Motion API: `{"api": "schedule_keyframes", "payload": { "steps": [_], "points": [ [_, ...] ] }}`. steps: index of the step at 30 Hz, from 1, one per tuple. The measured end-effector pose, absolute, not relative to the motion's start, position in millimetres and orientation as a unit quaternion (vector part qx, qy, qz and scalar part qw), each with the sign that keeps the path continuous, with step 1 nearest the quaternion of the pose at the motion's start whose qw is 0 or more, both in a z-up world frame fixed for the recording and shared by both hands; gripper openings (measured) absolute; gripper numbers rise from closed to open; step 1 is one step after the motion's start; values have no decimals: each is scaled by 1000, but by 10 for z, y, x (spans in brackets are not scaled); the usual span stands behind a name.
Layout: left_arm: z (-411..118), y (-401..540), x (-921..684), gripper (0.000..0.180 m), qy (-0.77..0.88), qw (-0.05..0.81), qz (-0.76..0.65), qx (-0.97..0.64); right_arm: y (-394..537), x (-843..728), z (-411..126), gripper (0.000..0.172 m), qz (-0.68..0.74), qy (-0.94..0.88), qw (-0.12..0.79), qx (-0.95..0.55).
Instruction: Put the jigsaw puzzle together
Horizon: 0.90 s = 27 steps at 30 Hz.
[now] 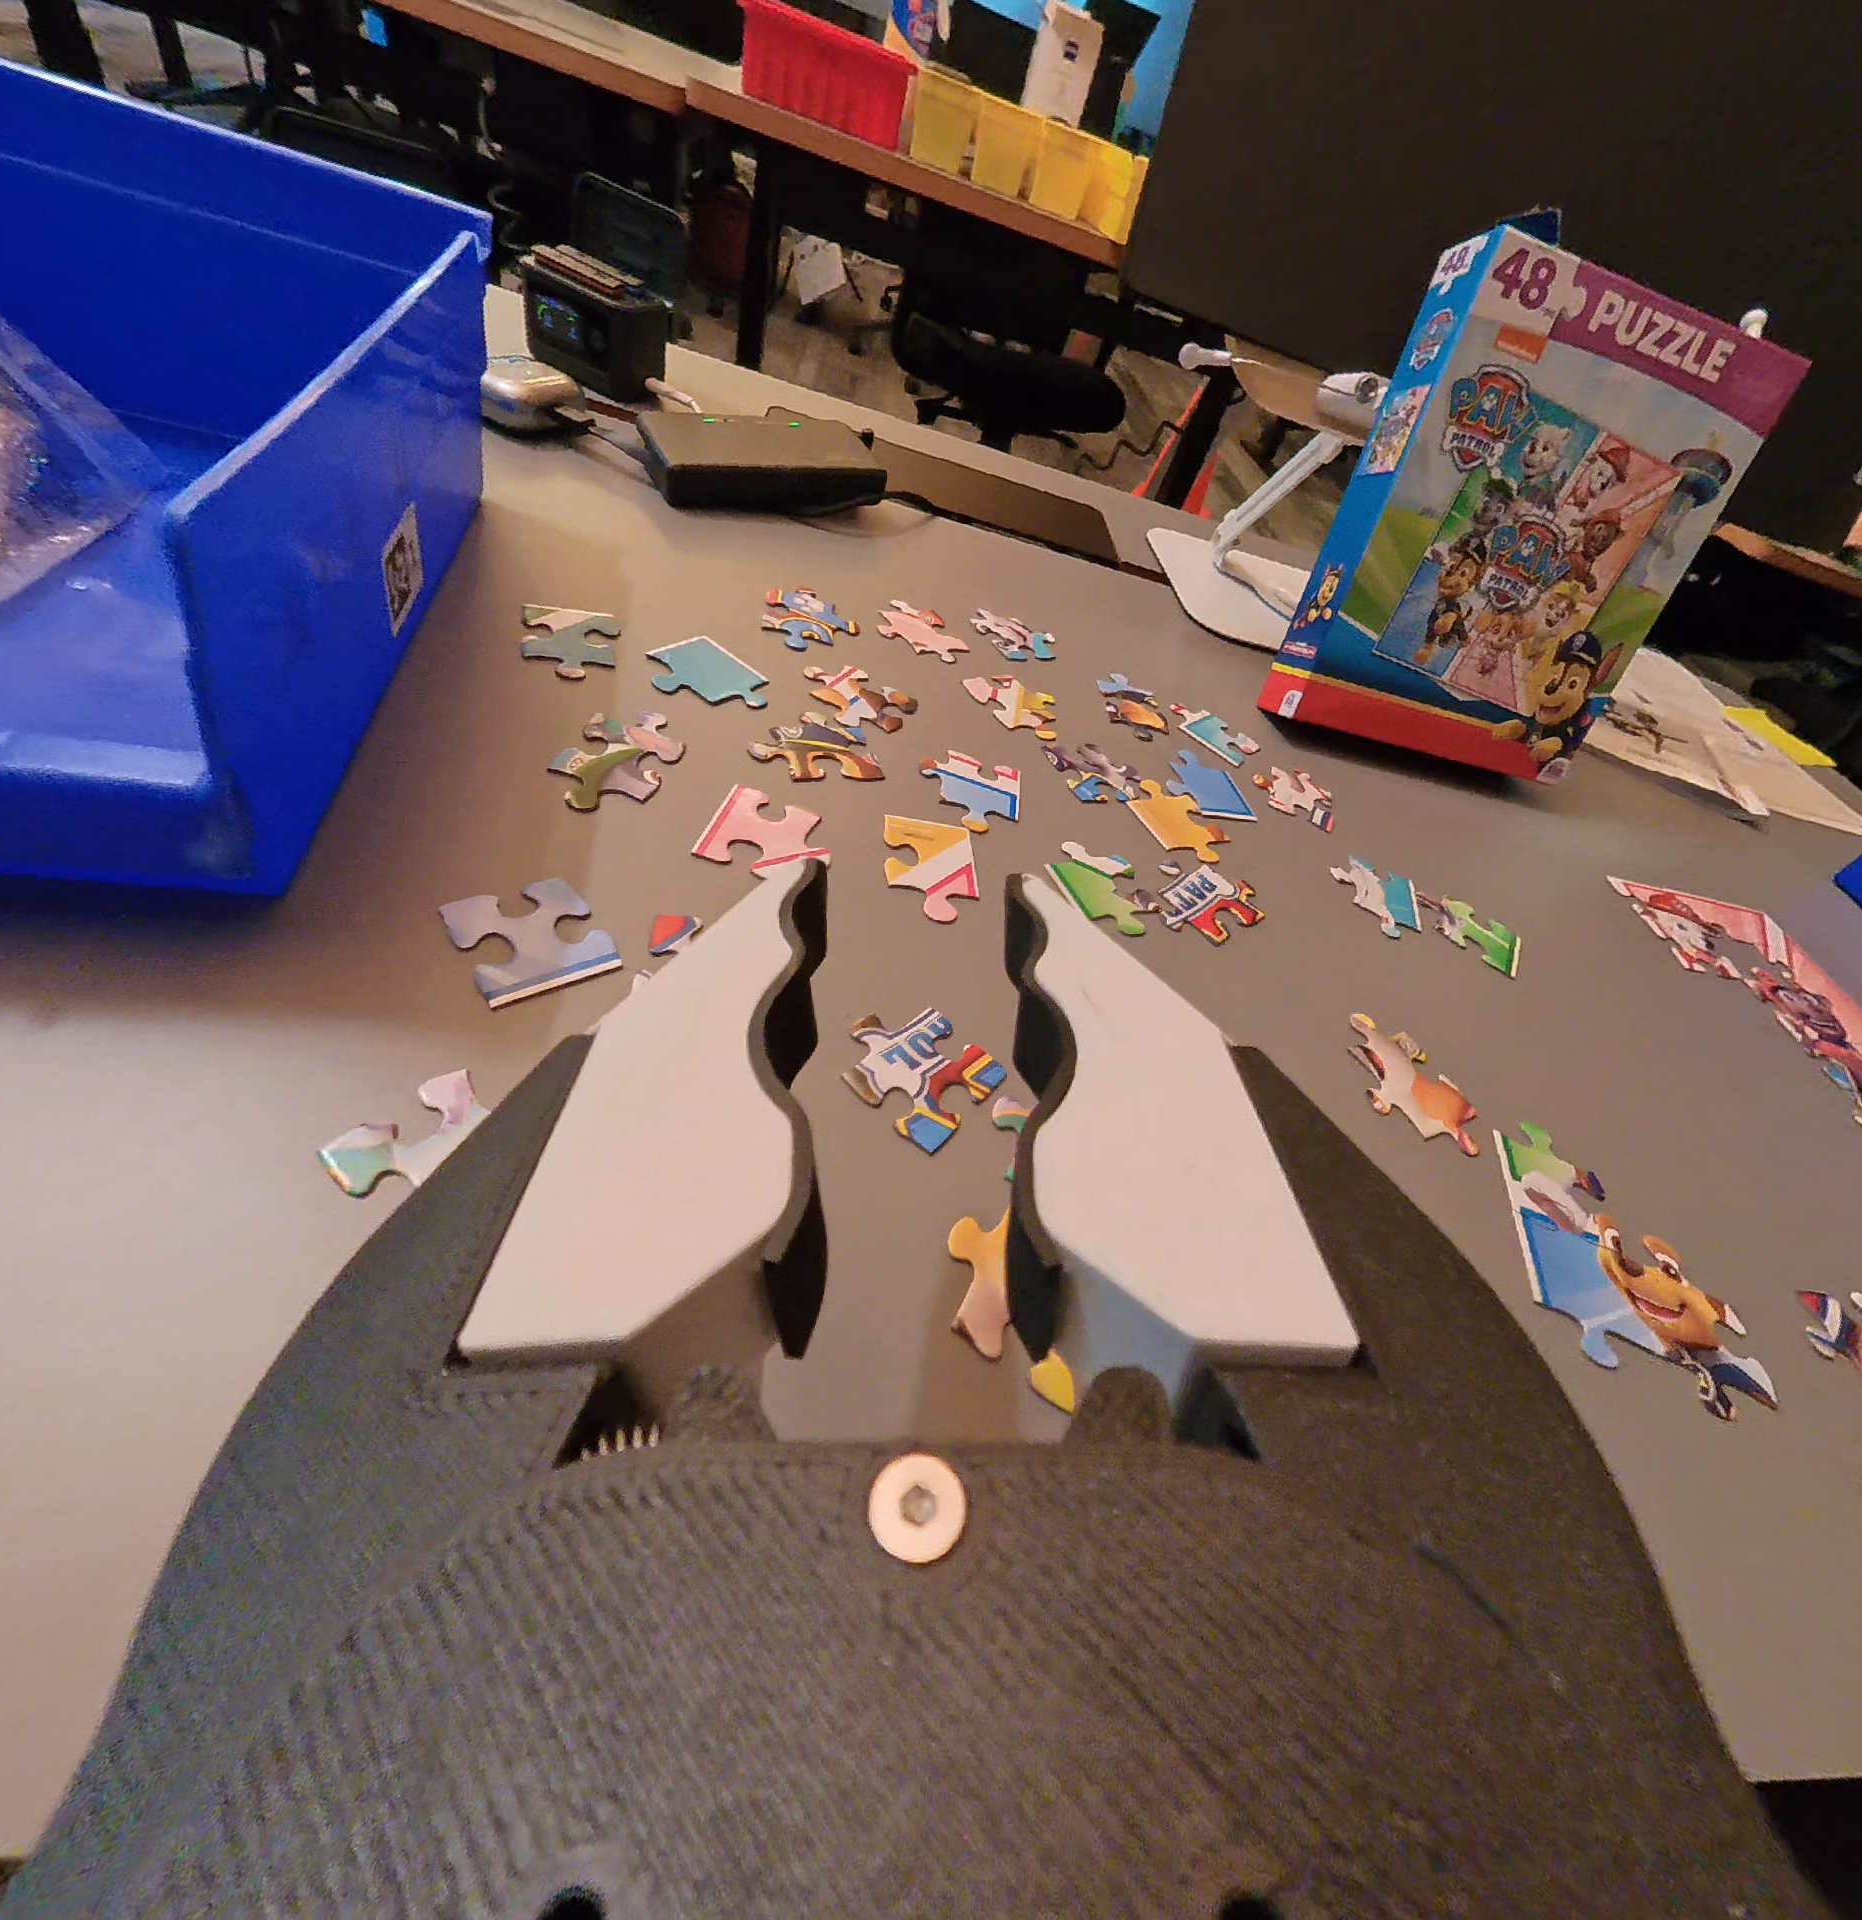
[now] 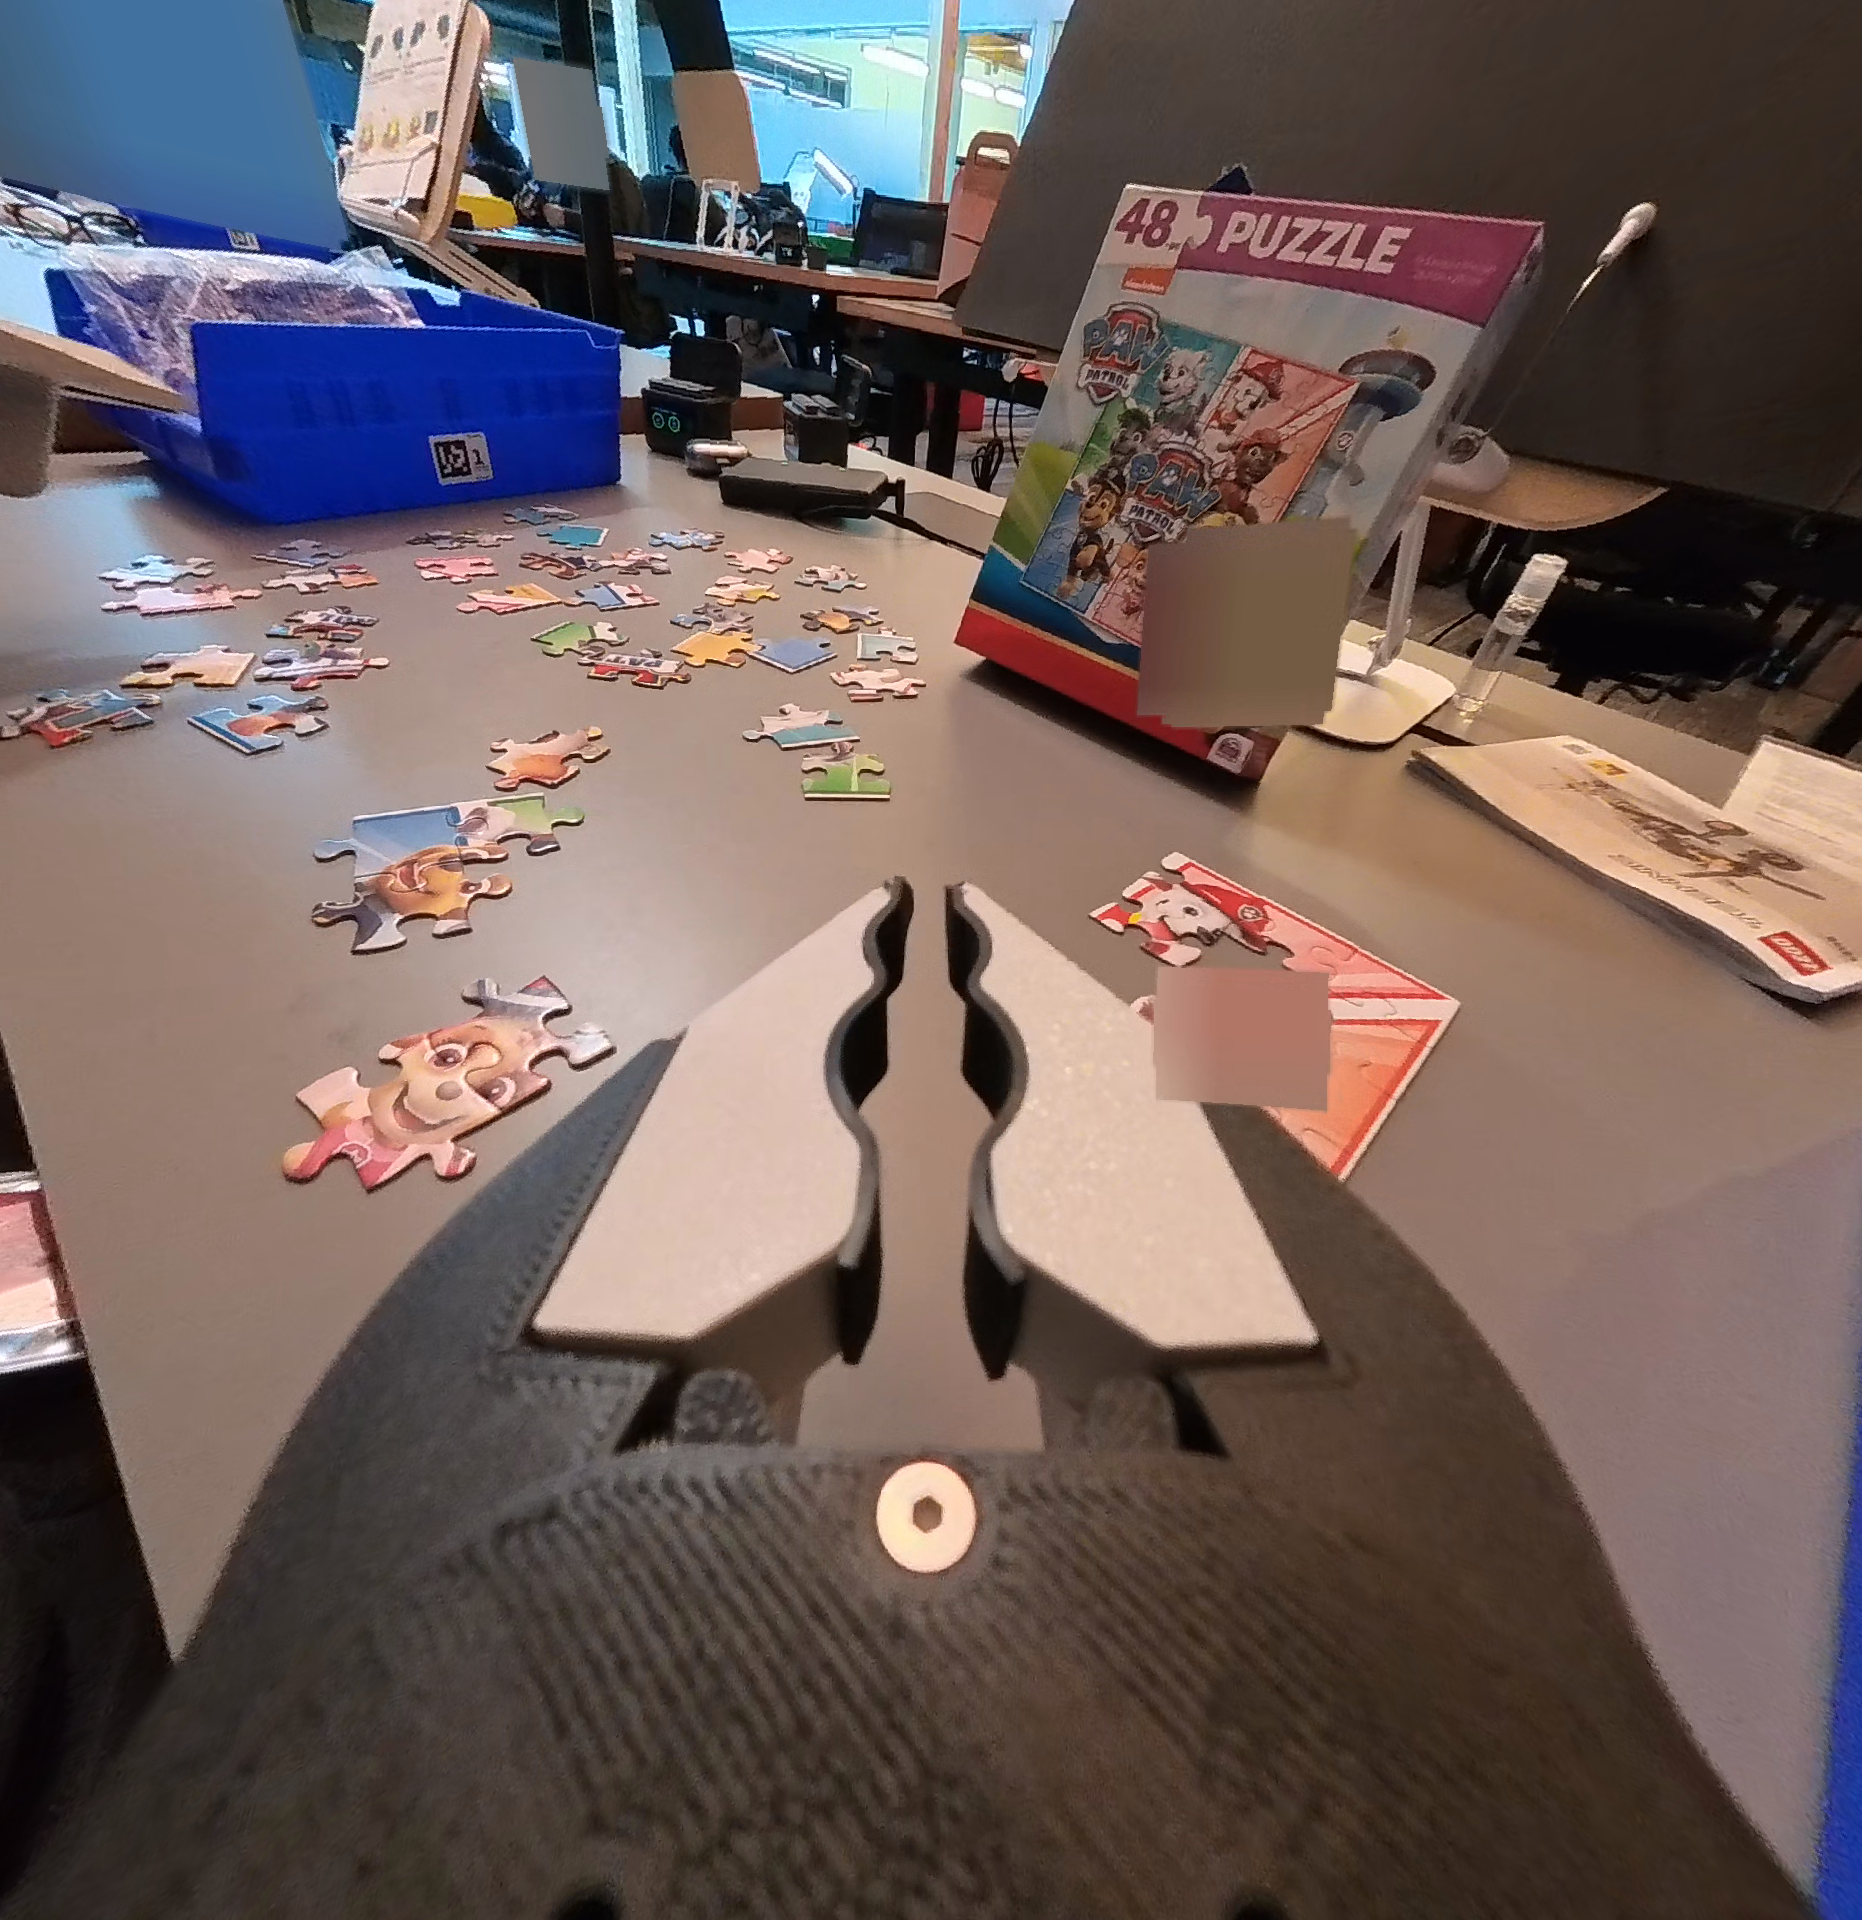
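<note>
My left gripper [image 1: 916, 878] is open and holds nothing, low over a grey table [image 1: 1166, 1558] strewn with loose puzzle pieces. A blue, white and red piece [image 1: 922, 1075] lies flat on the table between its fingers, untouched. A yellow, white and pink piece [image 1: 932, 862] lies just past the tips, and a pink piece [image 1: 761, 826] lies by the left tip. My right gripper [image 2: 924, 890] is nearly shut, with only a narrow slit between the tips and nothing in it. It hovers over bare table left of a joined pink section [image 2: 1197, 914]. That section also shows in the left wrist view [image 1: 1758, 966].
A puzzle box [image 1: 1529, 499] [image 2: 1218, 416] stands upright at the back right. A blue bin [image 1: 283, 416] [image 2: 387, 416] sits at the back left. Two joined dog sections [image 2: 418, 868] [image 2: 428, 1091] lie to the left. A booklet [image 2: 1685, 862] lies right. A black power brick [image 1: 761, 462] sits behind. My right fingertips sit around 45 cm from my left ones.
</note>
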<state>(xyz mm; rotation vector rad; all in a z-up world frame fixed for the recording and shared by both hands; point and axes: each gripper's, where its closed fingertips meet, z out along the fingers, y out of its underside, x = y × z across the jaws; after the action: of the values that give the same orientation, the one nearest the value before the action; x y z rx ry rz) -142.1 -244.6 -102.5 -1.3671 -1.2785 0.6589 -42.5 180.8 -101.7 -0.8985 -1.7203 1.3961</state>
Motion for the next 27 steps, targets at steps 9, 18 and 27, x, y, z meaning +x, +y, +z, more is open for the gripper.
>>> {"api": "schedule_keyframes", "payload": {
  "steps": [9, 18, 27],
  "points": [
    [-848, -2787, -1203, 0, -542, 561, 342, -524, 1926, -459, -988, 3, 533, -652, 395, -367],
    [-1054, -3118, -1038, 0, -575, 506, 383, -516, 1395, -401, -718, 0, 620, -617, 371, -312],
    [-1249, -3308, -904, 1, -593, 483, 399, -505, 1130, -512, -938, 0, 564, -680, 371, -286]
  ]
}}
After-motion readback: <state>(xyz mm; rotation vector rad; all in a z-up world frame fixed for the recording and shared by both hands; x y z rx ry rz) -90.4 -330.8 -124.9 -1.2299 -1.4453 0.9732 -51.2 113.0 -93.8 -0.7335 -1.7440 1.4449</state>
